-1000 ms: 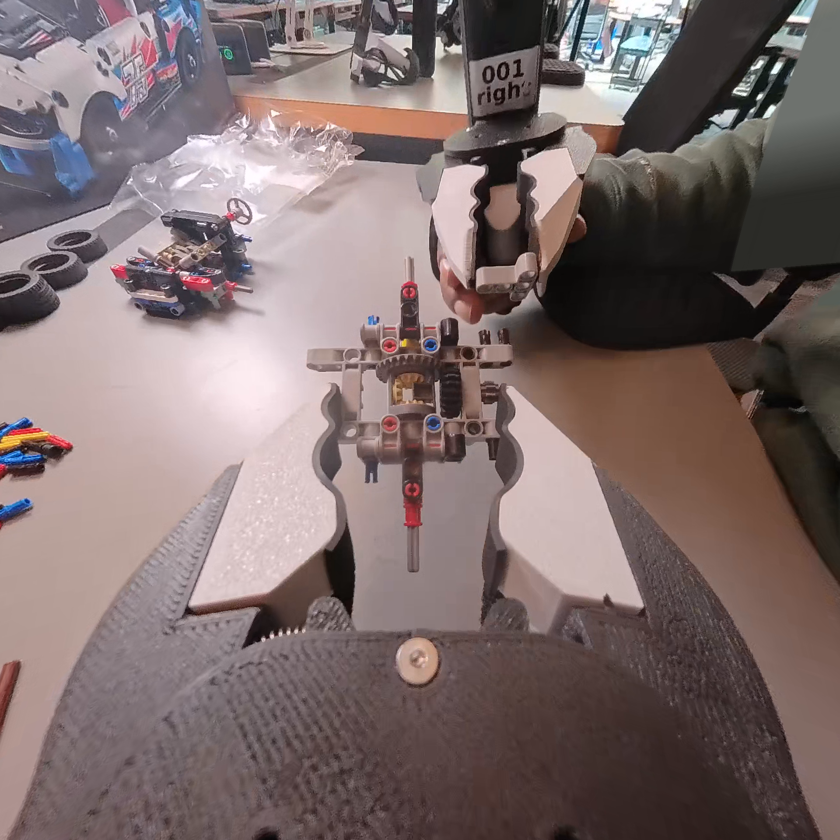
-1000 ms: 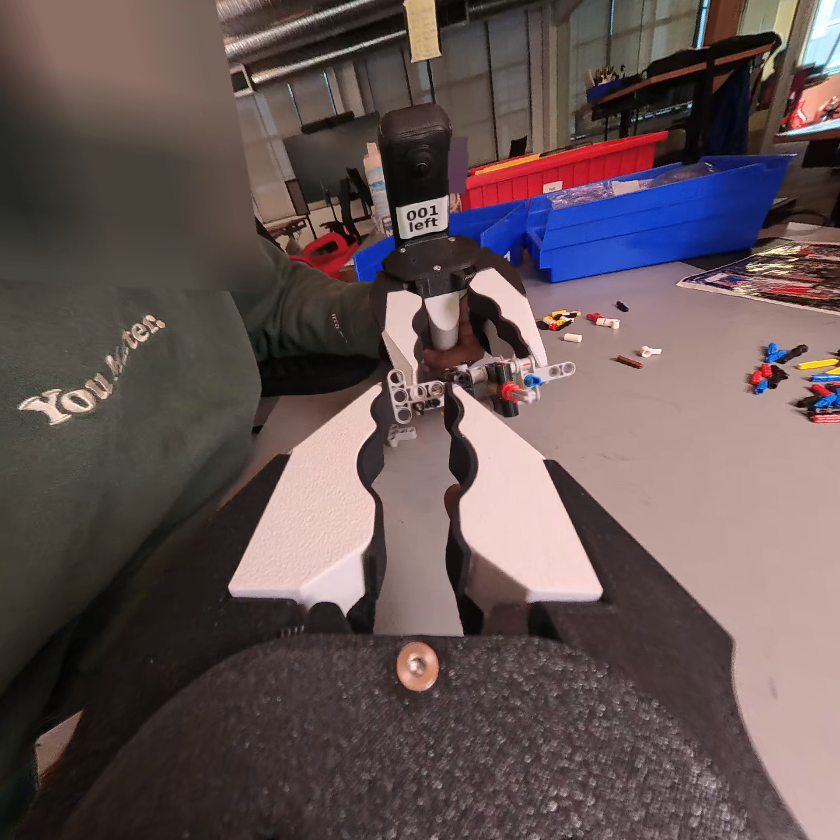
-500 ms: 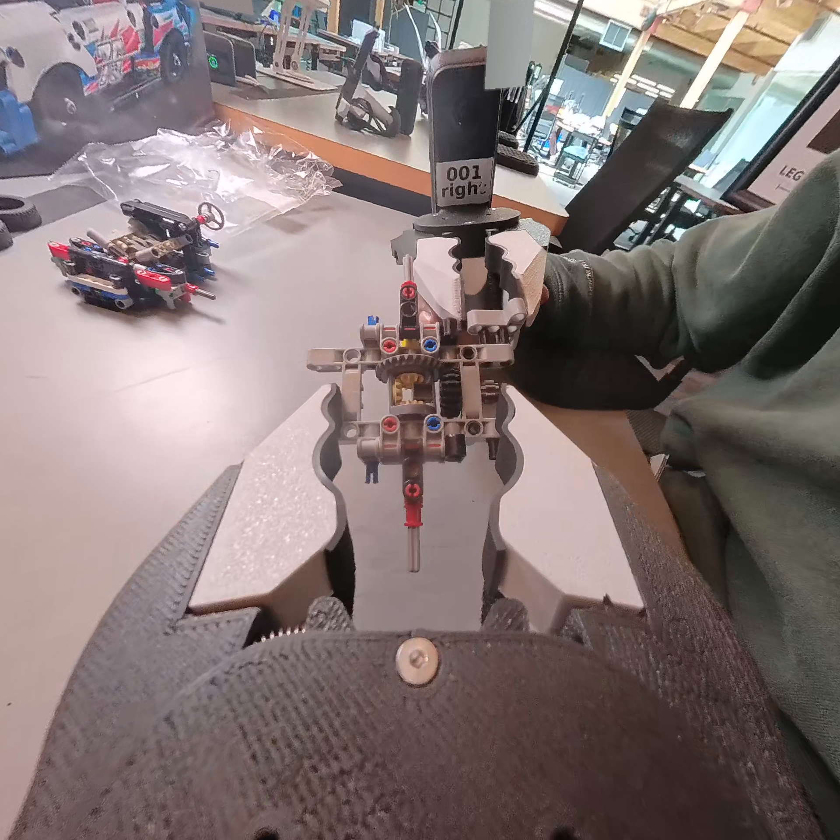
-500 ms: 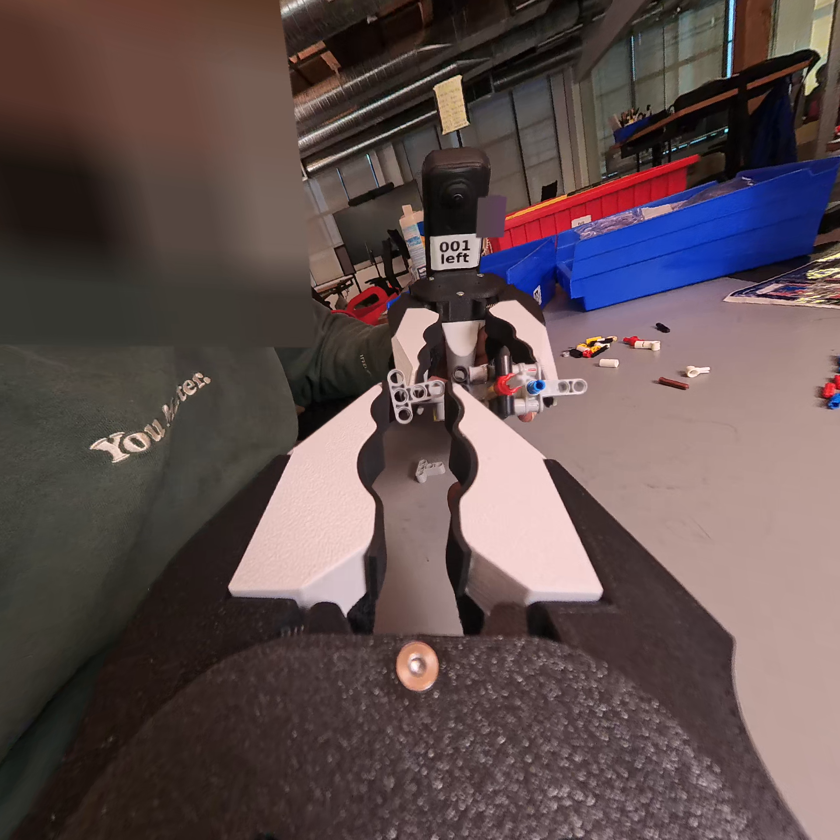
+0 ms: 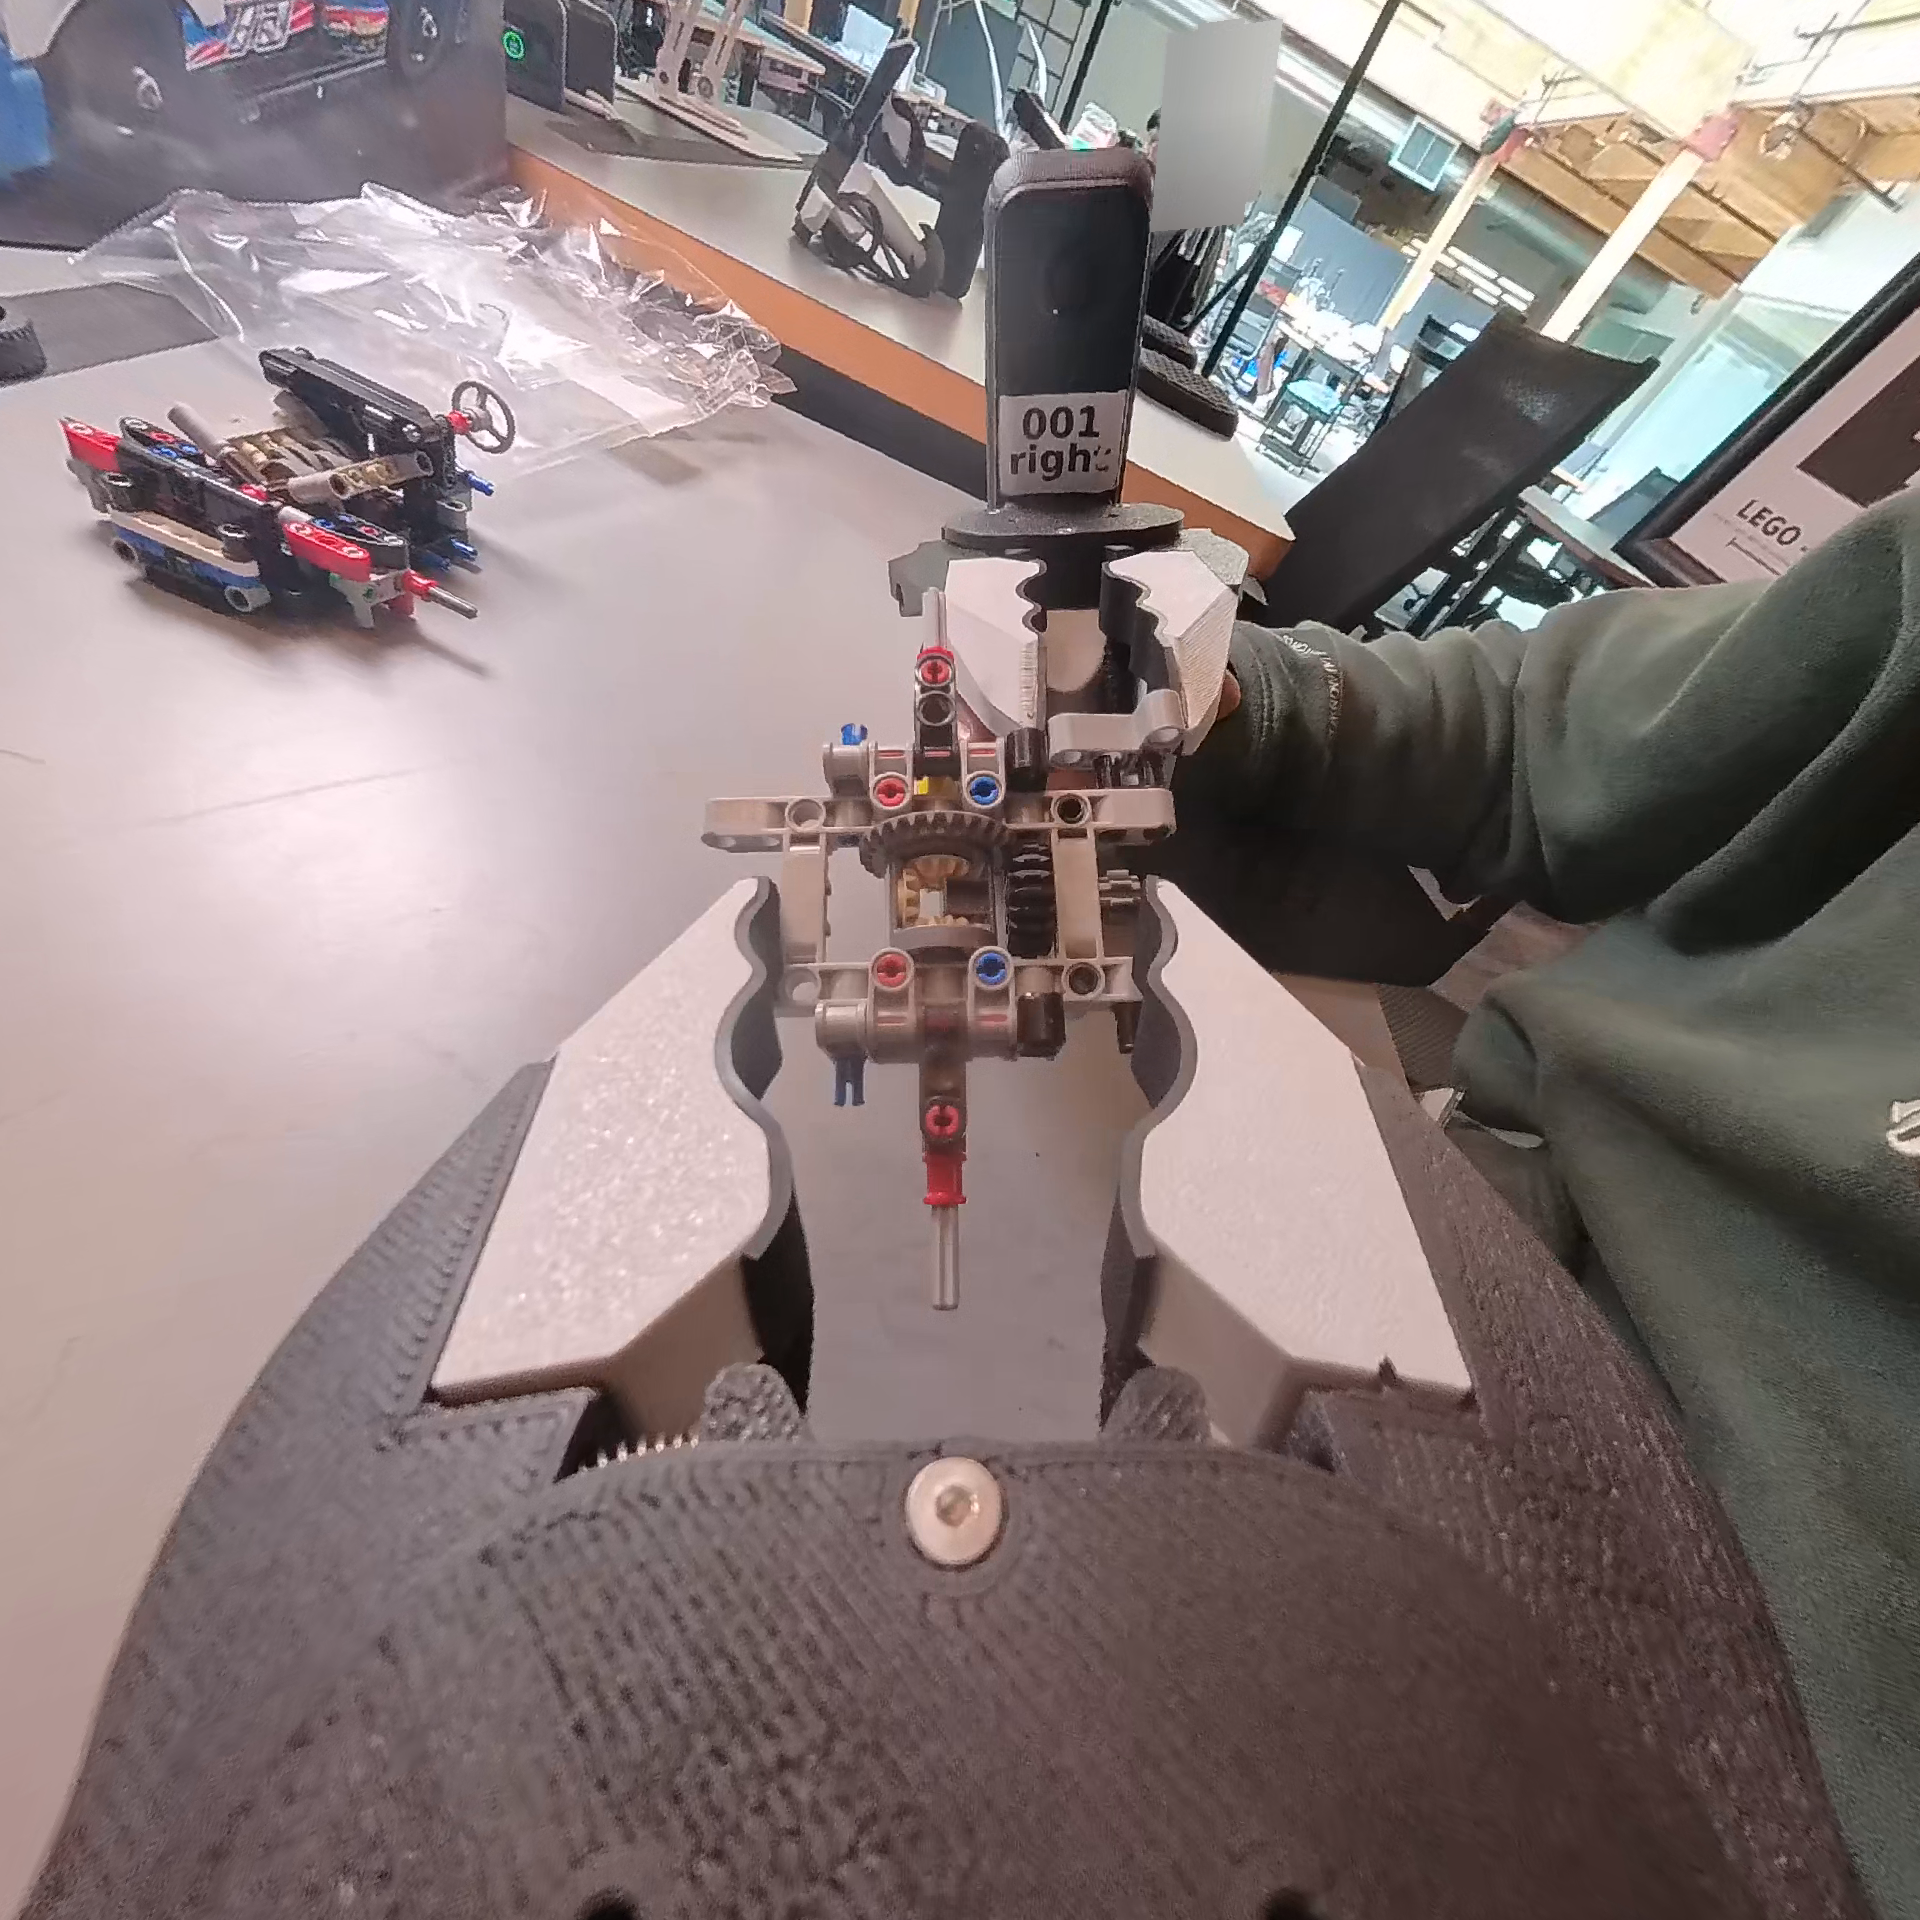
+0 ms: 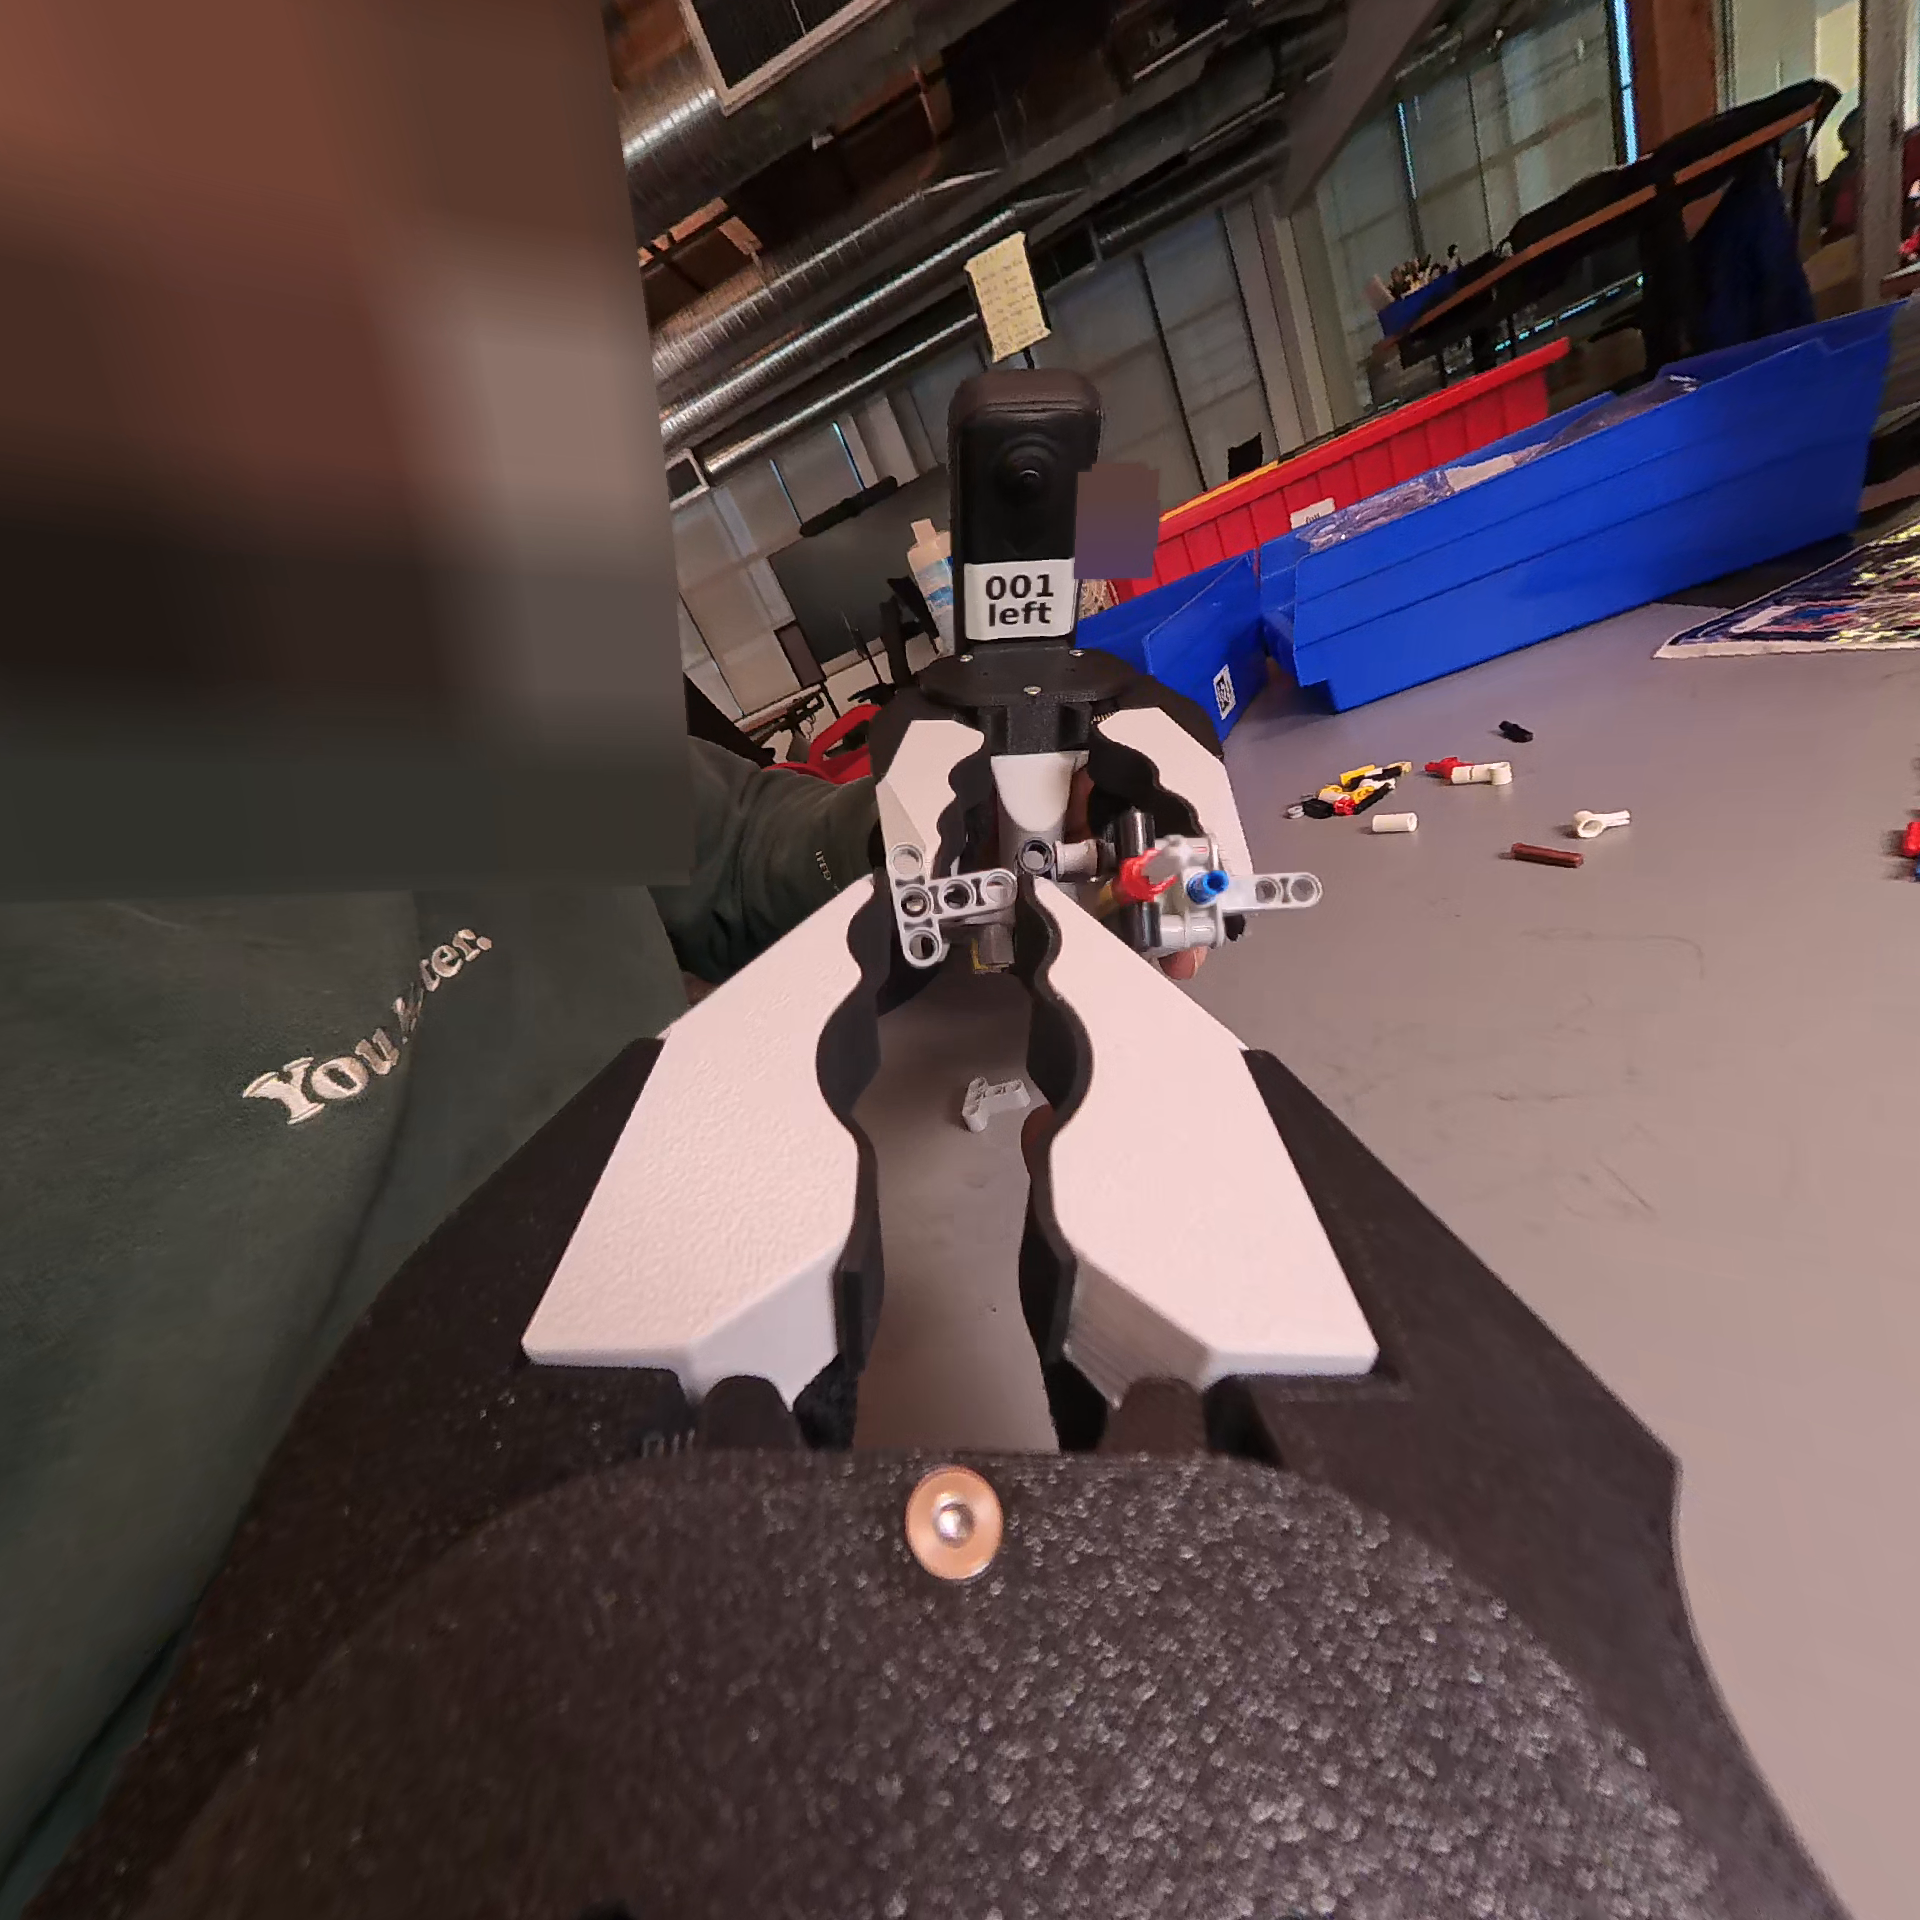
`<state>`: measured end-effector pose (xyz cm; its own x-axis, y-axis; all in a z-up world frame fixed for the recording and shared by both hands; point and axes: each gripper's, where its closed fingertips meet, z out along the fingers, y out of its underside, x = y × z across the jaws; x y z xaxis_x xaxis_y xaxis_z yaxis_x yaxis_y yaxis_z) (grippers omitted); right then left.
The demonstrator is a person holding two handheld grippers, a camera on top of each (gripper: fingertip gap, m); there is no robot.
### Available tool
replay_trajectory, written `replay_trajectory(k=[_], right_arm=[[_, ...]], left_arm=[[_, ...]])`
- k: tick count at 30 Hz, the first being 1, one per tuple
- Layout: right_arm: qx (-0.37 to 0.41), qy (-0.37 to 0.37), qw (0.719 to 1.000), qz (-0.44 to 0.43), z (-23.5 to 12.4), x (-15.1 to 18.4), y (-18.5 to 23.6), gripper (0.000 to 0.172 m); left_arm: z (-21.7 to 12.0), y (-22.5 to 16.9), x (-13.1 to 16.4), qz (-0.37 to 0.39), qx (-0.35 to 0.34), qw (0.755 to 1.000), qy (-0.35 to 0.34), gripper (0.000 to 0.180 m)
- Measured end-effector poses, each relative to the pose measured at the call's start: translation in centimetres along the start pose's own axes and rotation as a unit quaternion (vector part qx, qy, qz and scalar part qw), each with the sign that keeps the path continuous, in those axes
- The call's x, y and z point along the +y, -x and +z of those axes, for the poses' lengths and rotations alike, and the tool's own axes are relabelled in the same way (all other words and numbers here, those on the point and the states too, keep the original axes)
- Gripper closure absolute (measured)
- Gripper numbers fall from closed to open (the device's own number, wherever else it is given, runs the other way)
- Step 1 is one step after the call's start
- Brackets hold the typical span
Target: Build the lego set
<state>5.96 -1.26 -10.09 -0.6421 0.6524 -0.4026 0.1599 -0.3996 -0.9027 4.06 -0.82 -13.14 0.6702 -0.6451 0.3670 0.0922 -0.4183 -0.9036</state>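
1. Left gripper [image 5: 951, 935]: jaws set wide, clamped on the two sides of a grey gear frame [image 5: 940, 894], which it holds clear of the table [image 5: 312, 831]. The frame carries a dark ring gear, tan bevel gears, red and blue pins, and an axle running through its middle.
2. Right gripper [image 6: 961, 914]: jaws narrow, closed on a small grey T-shaped beam [image 6: 935, 902]. In the left view the beam [image 5: 1117, 722] sits at the frame's upper right corner, touching or just beside it; whether it is seated cannot be told.
3. Step in hand, as judged: mating the beam to the frame, both tools facing each other.
4. Next move calls for: lining up holes and pins, a steady push, the left grip firm.
5. Nearby: a part-built chassis [image 5: 281, 499], a clear bag [image 5: 447, 281], loose pins [image 6: 1455, 790], a grey piece [image 6: 992, 1101] on the table, blue bins [image 6: 1558, 561].
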Motion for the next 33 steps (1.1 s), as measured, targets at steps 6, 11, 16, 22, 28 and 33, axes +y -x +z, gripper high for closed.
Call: replay_trajectory(k=[6,11,16,22,28,33], right_arm=[[-0.001,-0.017,1.0,0.023,0.1,-0.4,-0.3,0.15],[0.005,-0.017,0.999,0.028,0.2,-0.3,-0.5,0.15],[0.013,-0.012,1.0,0.026,0.3,-0.2,-0.8,0.15],[0.039,-0.02,0.999,0.017,0.6,-0.5,-1.3,0.149],[0.053,-0.03,0.998,-0.002,1.1,-0.9,-1.2,0.149],[0.044,-0.012,0.999,-0.02,2.0,-1.1,-0.5,0.149]], left_arm=[[0.1,0.1,-0.1,-0.019,-0.008,1.0,-0.002,0.113],[0.0,0.3,0.0,-0.031,-0.012,0.999,0.003,0.113],[-0.1,0.6,0.1,-0.042,-0.013,0.999,-0.004,0.113],[-0.4,1.0,-0.3,-0.06,-0.019,0.997,-0.035,0.113],[0.0,1.0,-0.4,-0.079,-0.017,0.995,-0.053,0.114],[0.7,0.5,-0.1,-0.077,-0.006,0.996,-0.05,0.113]])
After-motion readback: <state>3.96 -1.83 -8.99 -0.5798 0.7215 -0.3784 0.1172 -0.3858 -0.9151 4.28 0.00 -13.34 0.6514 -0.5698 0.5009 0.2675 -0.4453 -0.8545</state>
